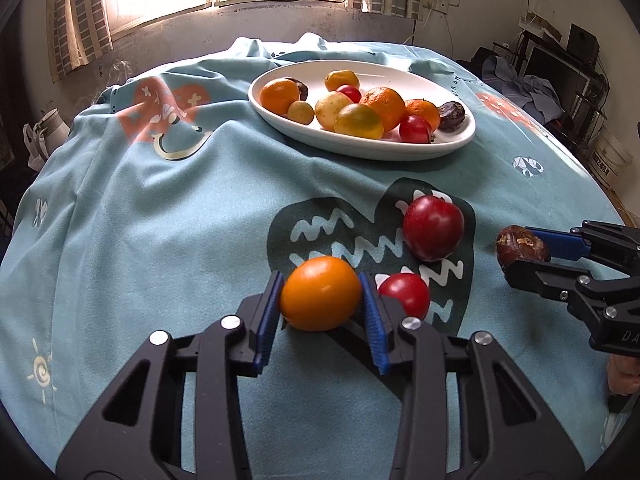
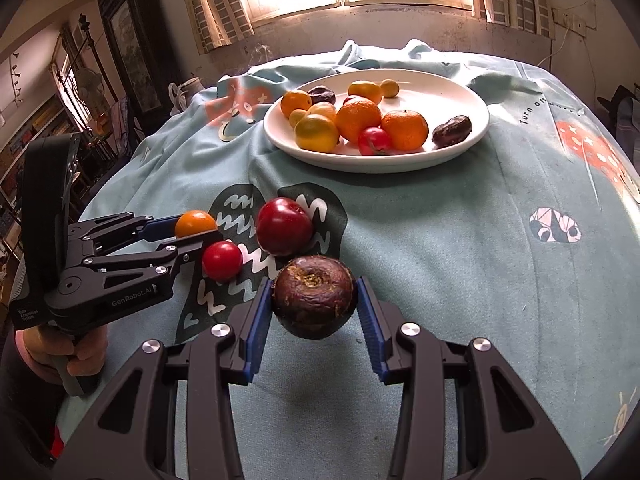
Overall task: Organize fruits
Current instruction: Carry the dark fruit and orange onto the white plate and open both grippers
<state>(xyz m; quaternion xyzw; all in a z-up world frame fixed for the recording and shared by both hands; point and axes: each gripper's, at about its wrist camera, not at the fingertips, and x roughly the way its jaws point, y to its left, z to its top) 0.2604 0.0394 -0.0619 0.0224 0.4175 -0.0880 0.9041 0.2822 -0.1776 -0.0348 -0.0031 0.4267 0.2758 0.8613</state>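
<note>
The tablecloth (image 1: 160,220) covers the tabletop completely. On the plate (image 2: 472,100), fruits at the back sit half hidden behind the oranges (image 2: 358,118). The left hand (image 2: 68,350) is partly cut off by the picture's edge.

Left wrist view low over the tablecloth (image 1: 160,220), facing the window, right wrist view alongside facing likewise, both close to the table, sharing the white plate (image 1: 460,136) (image 2: 476,128).

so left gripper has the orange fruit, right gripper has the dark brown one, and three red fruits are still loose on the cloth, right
Almost: only two red fruits lie loose on the cloth, the larger red fruit and the smaller red fruit, as the left wrist view shows. The left gripper does hold the orange fruit, the right gripper the dark brown fruit.
</note>
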